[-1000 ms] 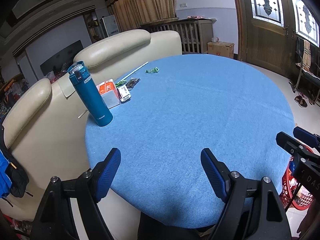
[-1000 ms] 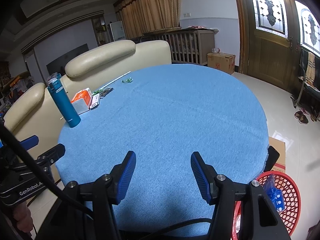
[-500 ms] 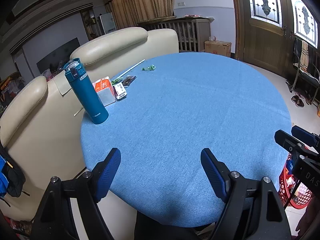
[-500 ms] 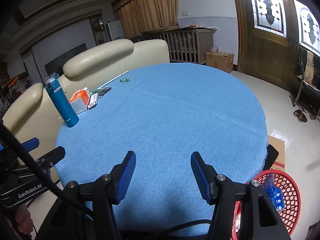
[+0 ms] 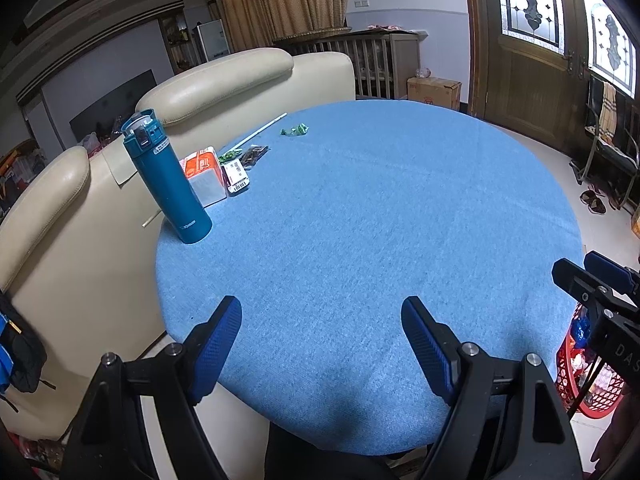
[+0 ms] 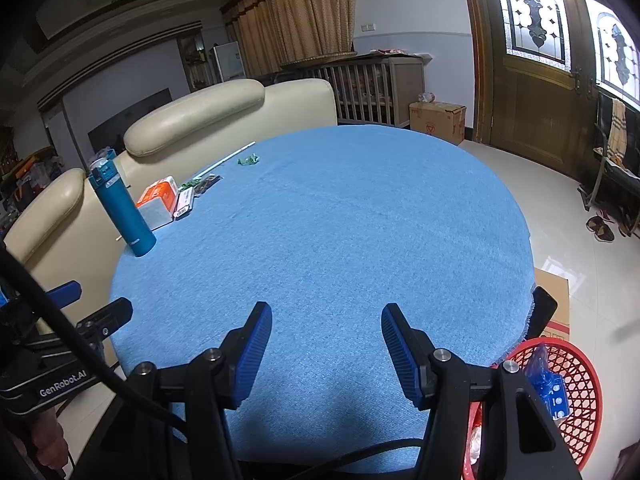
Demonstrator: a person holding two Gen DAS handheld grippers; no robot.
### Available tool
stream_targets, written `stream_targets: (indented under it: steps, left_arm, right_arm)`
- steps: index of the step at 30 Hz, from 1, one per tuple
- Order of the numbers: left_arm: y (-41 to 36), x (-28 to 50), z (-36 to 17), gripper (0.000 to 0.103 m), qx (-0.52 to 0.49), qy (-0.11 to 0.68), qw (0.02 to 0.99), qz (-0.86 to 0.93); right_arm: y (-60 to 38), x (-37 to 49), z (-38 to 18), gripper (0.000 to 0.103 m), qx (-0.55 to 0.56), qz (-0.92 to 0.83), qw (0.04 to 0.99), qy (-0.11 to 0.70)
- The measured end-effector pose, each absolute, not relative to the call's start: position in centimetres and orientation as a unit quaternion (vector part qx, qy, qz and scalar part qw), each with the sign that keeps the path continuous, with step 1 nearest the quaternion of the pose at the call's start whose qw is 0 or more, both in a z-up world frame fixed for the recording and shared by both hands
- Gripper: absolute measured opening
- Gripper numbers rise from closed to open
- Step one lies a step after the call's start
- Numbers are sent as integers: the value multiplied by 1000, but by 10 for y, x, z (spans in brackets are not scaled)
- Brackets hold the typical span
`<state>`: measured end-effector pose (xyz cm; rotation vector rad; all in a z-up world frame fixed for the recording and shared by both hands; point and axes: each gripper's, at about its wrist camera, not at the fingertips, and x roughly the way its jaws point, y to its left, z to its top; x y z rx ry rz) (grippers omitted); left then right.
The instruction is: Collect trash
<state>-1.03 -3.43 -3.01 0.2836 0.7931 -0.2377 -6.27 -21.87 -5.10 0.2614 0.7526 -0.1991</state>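
- While both grippers hang empty at the near edge, left gripper (image 5: 320, 344) is spread wide, nearer the trash.
- Green wrapper (image 5: 295, 131) lies far-left across table (image 5: 380, 220), beside straw (image 5: 262, 131).
- Right gripper (image 6: 326, 344) is half-spread; basket (image 6: 580, 392) just right.

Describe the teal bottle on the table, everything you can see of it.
The teal insulated bottle is a tall, slim cylinder, seemingly painted metal, with a matching flip-top lid that is closed and carries a small white label. Pale lettering sits near its base. It stands upright near the left edge of the round blue tablecloth, right beside an orange-and-white tissue pack; whether they touch is unclear.
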Motion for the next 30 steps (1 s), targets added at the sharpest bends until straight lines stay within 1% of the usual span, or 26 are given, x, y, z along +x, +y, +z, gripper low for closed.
stream_targets:
  steps: [10, 18, 25, 28, 30]
  left_arm:
    - [-39, 20, -23, 82, 153, 362, 912, -120]
    - [-40, 55, -17, 82, 144, 359, 914, -127]
    - [-40, 76, -15, 82, 133, 359, 914, -134]
    - [-42, 83, -18, 82, 129, 357, 914, -144]
    - [-43, 92, -27, 82, 117, 370, 909, -155]
  right_arm:
    - [-225, -43, -33, 61, 96, -113, 929, 340]
    - [-225, -13, -27, 61, 78, -113, 931, 337]
    - [-218, 11, -35, 61, 68, -108, 927, 352]
    - [-218, 20, -43, 61, 64, -110, 924, 361]
    - [-219, 26, -52, 62, 64, -110, 922, 366]
